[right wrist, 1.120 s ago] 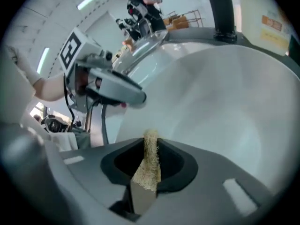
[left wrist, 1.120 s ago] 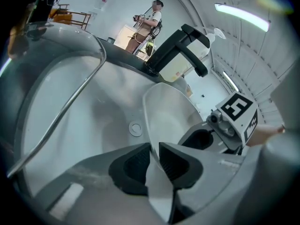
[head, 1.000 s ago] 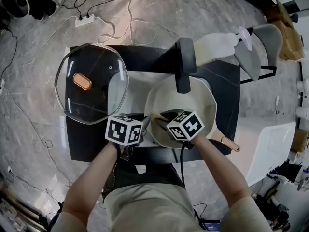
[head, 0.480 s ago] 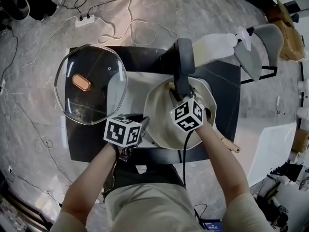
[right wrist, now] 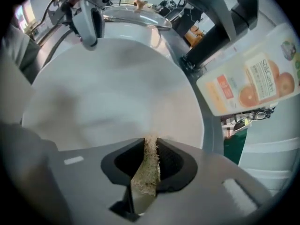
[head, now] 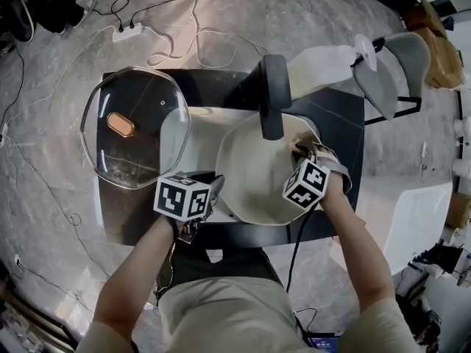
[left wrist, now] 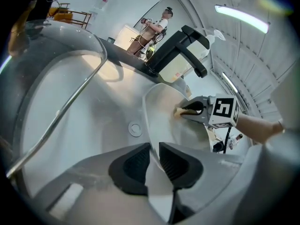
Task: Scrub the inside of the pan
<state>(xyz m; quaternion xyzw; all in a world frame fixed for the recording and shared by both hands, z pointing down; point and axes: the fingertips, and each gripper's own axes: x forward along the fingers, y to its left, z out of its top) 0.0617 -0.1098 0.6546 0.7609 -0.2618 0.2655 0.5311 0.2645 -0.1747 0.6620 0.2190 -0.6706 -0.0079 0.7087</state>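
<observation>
A cream pan (head: 250,175) with a black handle (head: 270,101) sits in a white basin (head: 202,132) on the black table. My left gripper (head: 215,188) is shut on the pan's near-left rim; in the left gripper view the thin rim (left wrist: 149,125) runs up from between the dark pads. My right gripper (head: 300,153) is inside the pan at its right wall, shut on a tan fibrous scrub pad (right wrist: 149,165). The pad's edge touches the pan's inner surface (right wrist: 117,88). From the left gripper view, the right gripper (left wrist: 206,111) presses the pad (left wrist: 180,111) to the wall.
A glass lid (head: 136,127) with a copper knob lies left of the pan. A dish soap bottle (head: 324,63) lies on the table past the handle. A grey chair (head: 397,72) stands far right, a white cabinet (head: 401,219) to the right, and cables with a power strip (head: 129,29) on the floor.
My right gripper has swept the pad from the pan's near side, past the handle base, round to the right wall. The left gripper has held the rim without moving.
</observation>
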